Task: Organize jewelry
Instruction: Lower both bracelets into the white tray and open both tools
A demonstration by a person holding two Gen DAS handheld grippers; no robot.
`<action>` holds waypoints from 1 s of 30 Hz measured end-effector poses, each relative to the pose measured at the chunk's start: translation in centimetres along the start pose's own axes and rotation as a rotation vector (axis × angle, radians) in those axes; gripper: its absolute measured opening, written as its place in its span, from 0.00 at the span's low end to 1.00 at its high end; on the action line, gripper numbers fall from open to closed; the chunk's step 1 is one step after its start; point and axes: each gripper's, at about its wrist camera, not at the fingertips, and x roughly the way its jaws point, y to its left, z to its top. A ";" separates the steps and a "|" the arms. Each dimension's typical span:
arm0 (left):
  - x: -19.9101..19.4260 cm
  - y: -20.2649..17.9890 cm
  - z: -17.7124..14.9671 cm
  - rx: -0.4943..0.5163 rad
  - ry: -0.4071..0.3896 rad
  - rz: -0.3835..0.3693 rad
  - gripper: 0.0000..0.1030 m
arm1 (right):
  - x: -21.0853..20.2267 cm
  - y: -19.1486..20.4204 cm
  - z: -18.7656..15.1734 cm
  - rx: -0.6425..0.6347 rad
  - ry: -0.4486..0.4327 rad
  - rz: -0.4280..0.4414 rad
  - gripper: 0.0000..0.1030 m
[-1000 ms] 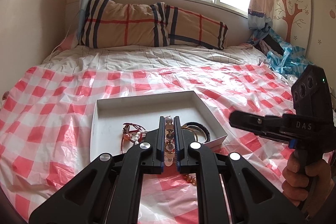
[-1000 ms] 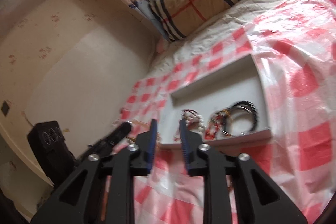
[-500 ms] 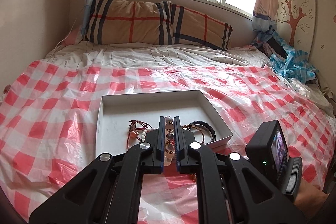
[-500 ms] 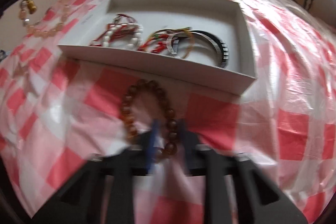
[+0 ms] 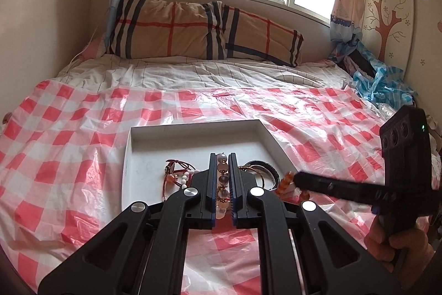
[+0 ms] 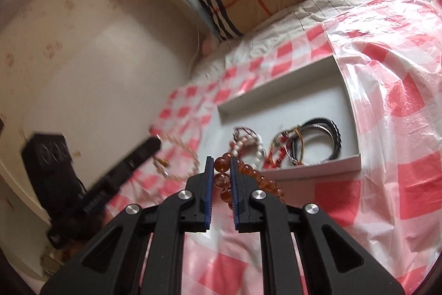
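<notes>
Bed under a checked sheet, white tray on it, a bracelet in each gripper.

Tray already holds a dark bangle and red cords; it lies just ahead of both grippers. Left gripper is pinched tight on a pale bead bracelet, apparently above the tray's near part. Right gripper is clamped on an amber bead bracelet, short of the near wall, so the left is closer.
</notes>
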 end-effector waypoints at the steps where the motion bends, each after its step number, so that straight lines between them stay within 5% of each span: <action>1: 0.0 -0.1 0.0 0.002 0.000 -0.001 0.07 | -0.1 0.3 0.3 0.005 -0.015 0.010 0.12; 30: 1.8 -1.6 2.3 -0.012 0.002 -0.037 0.07 | 1.6 2.1 3.6 0.003 -0.064 0.087 0.12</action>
